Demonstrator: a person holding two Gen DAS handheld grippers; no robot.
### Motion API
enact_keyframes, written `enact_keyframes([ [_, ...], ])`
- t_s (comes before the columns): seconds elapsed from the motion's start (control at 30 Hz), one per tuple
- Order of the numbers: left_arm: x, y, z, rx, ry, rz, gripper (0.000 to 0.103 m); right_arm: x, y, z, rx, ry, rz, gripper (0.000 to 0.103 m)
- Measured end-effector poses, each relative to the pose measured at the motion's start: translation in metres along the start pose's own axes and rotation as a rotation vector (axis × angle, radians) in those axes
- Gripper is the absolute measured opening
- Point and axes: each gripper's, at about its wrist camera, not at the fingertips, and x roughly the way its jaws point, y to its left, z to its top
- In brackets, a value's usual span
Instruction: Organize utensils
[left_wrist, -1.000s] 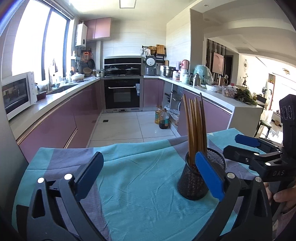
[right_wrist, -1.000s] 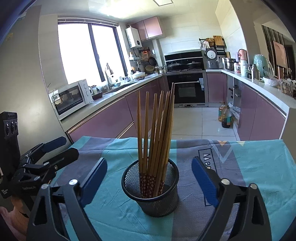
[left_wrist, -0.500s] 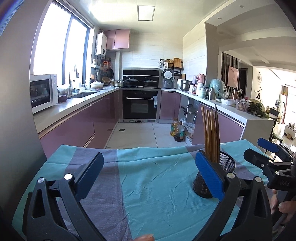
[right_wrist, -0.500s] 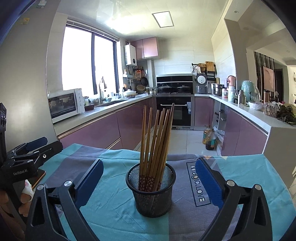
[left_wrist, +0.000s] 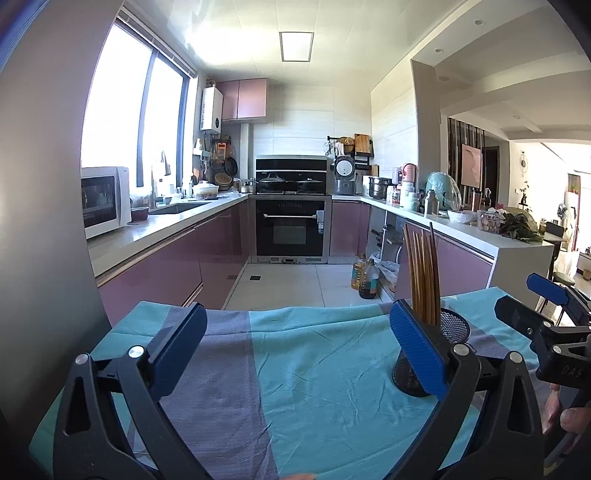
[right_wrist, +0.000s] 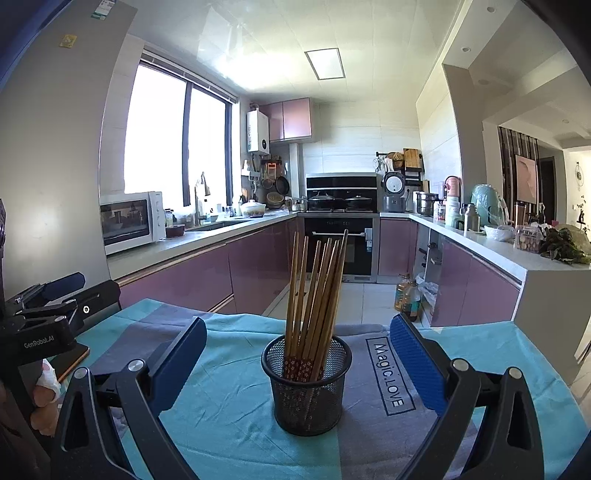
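Claws come first in both wrist views: the right claw (right_wrist: 297, 363) is spread wide with nothing between its blue pads, and the left claw (left_wrist: 295, 350) is spread just as wide and equally empty. In the right wrist view the mesh holder (right_wrist: 306, 384) stands upright at twelve o'clock, just beyond the fingertips and centred in the gap, resting on the teal-and-grey cloth (right_wrist: 229, 417) that covers the counter. A bundle of chopsticks (right_wrist: 314, 288) stands in it, patterned ends down, tips leaning slightly toward one o'clock. From the left wrist view the same holder sits at about three o'clock, partly hidden behind the left claw's right pad, with the right claw further out at the same bearing. No loose utensils show on the cloth in either view. The gathering step looks finished, or very nearly, with all visible chopsticks already in the holder; I judge both claws to be clear of the work. If anything remains, the next move calls for a check of the cloth for strays, or a light, low hold on the holder to shift it, since tall sticks in a light mesh cup could tip. Beyond, at twelve o'clock, the oven (right_wrist: 343, 243) closes the kitchen aisle.
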Motion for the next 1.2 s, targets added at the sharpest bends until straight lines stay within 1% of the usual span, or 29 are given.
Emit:
enact_keyframes([
  [0.2,-0.007,0.0,0.001,-0.012,-0.009,-0.011,0.097,-0.005,0.005,0.001,-0.005,-0.016,-0.008,0.096],
  [0.57,-0.018,0.001,0.001,-0.016,-0.044,0.006,0.097,-0.008,0.008,0.001,-0.003,-0.022,-0.008,0.096],
  [1.2,-0.019,-0.002,-0.002,-0.015,-0.052,0.018,0.097,-0.008,0.009,-0.001,-0.001,-0.024,-0.011,0.096],
])
